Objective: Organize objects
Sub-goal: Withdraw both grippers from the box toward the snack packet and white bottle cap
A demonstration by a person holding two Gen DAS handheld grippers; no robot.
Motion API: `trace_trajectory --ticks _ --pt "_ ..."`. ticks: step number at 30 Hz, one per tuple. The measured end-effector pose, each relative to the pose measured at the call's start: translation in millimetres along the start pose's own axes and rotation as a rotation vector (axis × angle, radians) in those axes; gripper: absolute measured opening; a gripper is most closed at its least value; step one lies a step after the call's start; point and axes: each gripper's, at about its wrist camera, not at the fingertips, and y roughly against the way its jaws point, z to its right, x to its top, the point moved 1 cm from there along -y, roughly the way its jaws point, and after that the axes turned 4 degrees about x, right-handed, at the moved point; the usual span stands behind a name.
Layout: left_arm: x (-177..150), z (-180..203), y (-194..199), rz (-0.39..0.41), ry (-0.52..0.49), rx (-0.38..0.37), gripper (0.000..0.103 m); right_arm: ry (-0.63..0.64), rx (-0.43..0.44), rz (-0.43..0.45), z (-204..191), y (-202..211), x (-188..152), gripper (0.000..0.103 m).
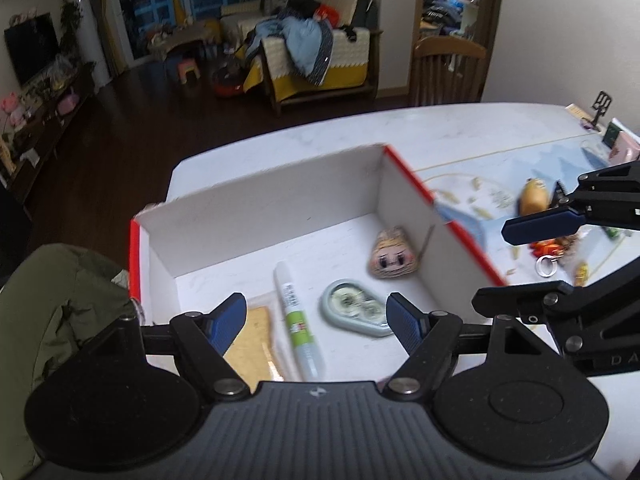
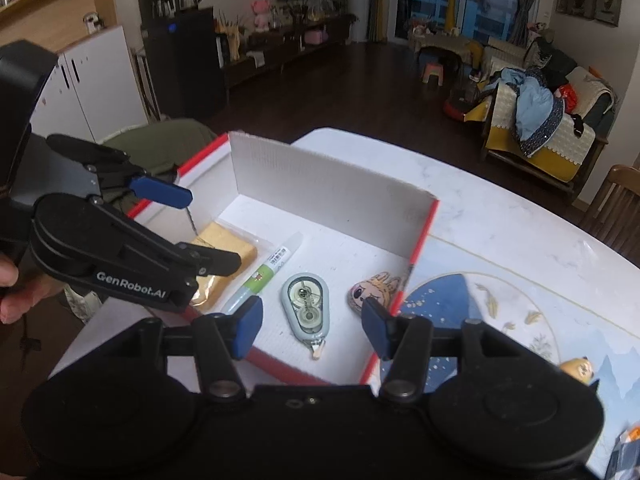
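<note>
In the right wrist view, the left gripper (image 2: 200,236) covers part of the yellow packet (image 2: 228,252). At the lower right edge, a dark package (image 2: 626,452) is cut off. In the left wrist view, the small things (image 1: 556,252) at the right are blurred.

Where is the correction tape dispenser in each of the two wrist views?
Left wrist: correction tape dispenser lies low centre, on the box floor beside the glue pen.
Right wrist: dispenser is at centre.
Shared landmark: the red-edged white box.
</note>
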Motion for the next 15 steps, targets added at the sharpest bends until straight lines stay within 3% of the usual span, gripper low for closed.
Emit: trace_trajectory --ticks 15 --pt "-2.3 73.8 32.1 0.006 0.03 -0.066 0.077 -0.052 0.003 0.074 40.4 73.6 -59.1 0.075"
